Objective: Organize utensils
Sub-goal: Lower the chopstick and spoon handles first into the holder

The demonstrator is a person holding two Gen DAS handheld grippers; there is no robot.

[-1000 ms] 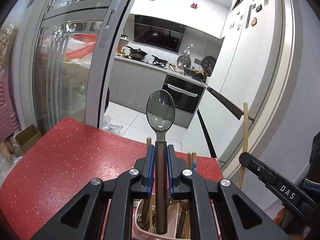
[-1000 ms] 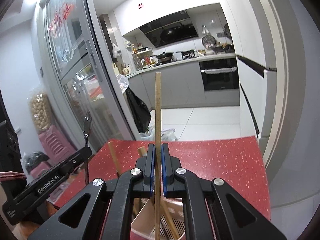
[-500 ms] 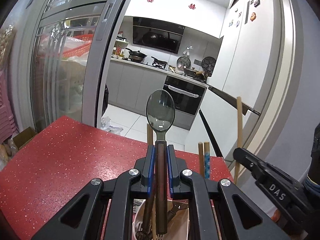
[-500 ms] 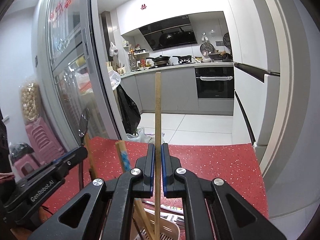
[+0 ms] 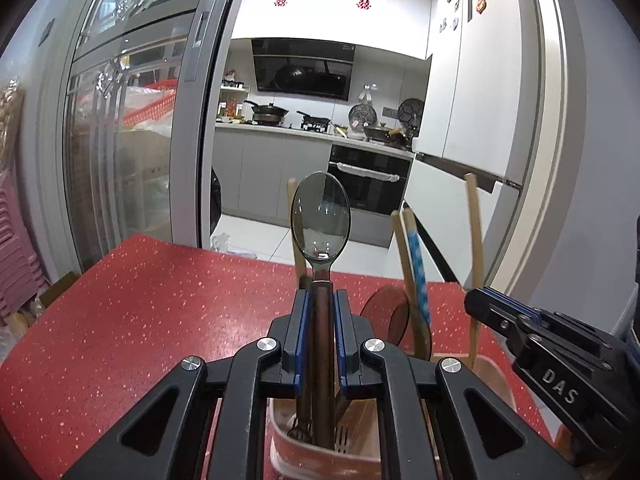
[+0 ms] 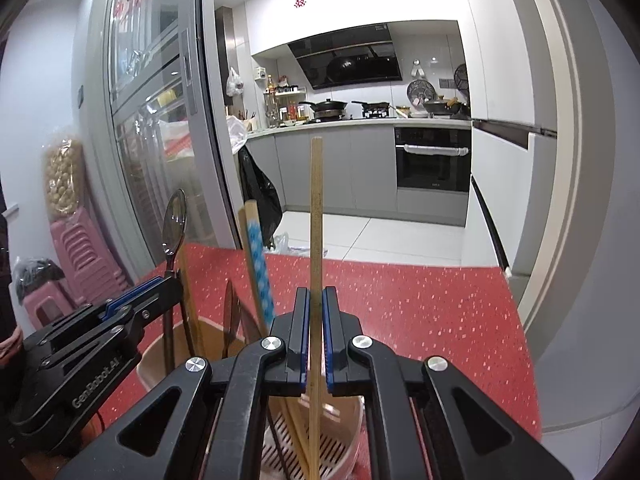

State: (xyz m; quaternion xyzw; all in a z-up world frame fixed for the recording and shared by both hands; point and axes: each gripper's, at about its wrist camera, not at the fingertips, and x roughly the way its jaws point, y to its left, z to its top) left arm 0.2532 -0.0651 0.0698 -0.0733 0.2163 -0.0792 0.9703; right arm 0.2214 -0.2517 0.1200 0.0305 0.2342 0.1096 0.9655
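Blue pads line both claws. L claw [image 5: 320, 320] is pinched on a spoon [image 5: 320, 216]: dark brown handle between the pads, upright, glossy oval bowl above the fingertips w/ room reflections in it. Handle's lower end drops into a pinkish holder [image 5: 320, 456] below the claw; where it ends is hidden by the claw body and the frame edge. R claw [image 6: 316, 328] is pinched on a pale wood chopstick [image 6: 316, 208], thin, square-cut top, upright, lower end running down into the same holder [image 6: 160, 364], over a slotted white floor inside.

Holder: rounded wall, smooth plastic-looking, only partly seen in either view. Standing in it beside the spoon: a plain wood stick [image 5: 295, 232] just behind the bowl, mostly covered; a pair leaning right, one plain, one w/ a blue-white dotted band [image 5: 416, 264]; a translucent reddish-brown round piece [image 5: 384, 316], can't tell what it is. Other dark handles inside are blurred and cut off.

From the left view the R claw [image 5: 486, 304] shows at the right edge, marked "DAS", chopstick [image 5: 474, 224] rising from it. From the right view the L claw [image 6: 168, 284] sits left, marked "GenRobot.AI", spoon [image 6: 174, 220] edge-on.

Holder stands on a red speckled worktop [image 5: 140, 312], matte, near its right side. Beyond: glass sliding door [image 5: 132, 152], grey kitchen w/ oven [image 6: 432, 160], pink stools [image 6: 84, 252] stacked.
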